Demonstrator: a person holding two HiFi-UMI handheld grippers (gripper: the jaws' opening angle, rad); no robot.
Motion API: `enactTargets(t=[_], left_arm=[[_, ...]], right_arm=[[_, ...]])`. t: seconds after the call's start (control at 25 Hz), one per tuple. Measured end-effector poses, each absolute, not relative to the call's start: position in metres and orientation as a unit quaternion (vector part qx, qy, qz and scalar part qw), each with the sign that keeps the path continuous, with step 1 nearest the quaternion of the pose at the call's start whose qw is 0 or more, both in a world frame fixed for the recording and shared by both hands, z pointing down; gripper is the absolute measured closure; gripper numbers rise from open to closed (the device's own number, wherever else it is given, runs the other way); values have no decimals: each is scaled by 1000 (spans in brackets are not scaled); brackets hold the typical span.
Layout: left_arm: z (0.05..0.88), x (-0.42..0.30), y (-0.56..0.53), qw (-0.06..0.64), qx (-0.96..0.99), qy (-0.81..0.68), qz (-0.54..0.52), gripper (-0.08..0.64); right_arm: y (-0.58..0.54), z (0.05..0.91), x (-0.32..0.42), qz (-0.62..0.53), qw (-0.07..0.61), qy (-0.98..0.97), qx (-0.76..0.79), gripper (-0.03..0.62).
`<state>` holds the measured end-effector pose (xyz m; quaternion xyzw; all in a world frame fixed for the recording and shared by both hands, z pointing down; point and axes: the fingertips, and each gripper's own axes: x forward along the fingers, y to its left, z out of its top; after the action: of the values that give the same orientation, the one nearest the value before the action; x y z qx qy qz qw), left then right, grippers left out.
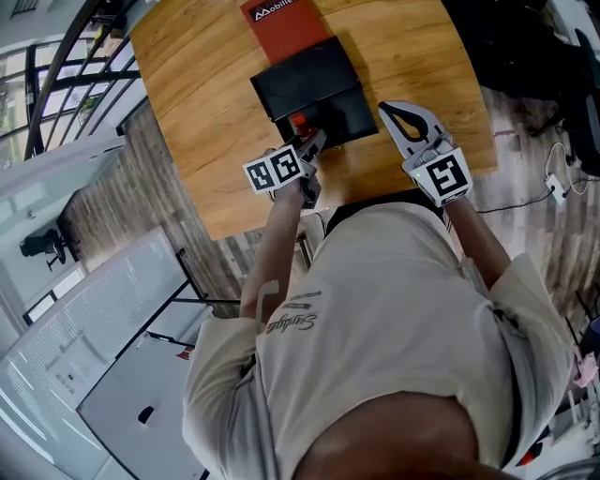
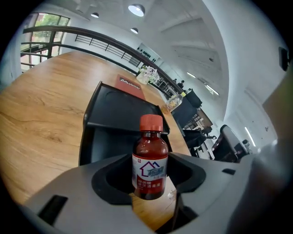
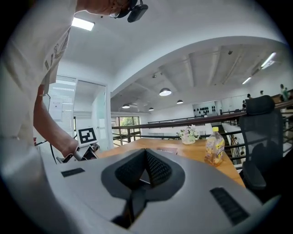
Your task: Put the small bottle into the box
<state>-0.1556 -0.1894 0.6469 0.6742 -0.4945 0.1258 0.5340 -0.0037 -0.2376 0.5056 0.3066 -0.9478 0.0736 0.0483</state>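
Left tongs [image 2: 149,180]: found pinching the small bottle [image 2: 150,157] round its lower body. The bottle stood upright, red cap [image 2: 151,122] uppermost, label facing back along the tongs. It was held above the desk [image 1: 197,103], at the near side of the black box [image 2: 116,114], toward the desk's near edge. I could not tell whether it hung over the box's opening or just short of it.

Right tongs [image 3: 145,169]: pressed together, nothing between them, held toward the desk's near right corner, apart from the bottle.

A red card [image 1: 281,19] lay beyond the box, toward the far edge.
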Motion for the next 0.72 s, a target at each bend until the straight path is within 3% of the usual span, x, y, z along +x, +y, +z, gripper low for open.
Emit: enactTargets(t=[0.72], left_arm=[[705,-160,-186,599,601,-480,223,330]], right_arm=[[-261,527,-4,94,44,-950,293,597]])
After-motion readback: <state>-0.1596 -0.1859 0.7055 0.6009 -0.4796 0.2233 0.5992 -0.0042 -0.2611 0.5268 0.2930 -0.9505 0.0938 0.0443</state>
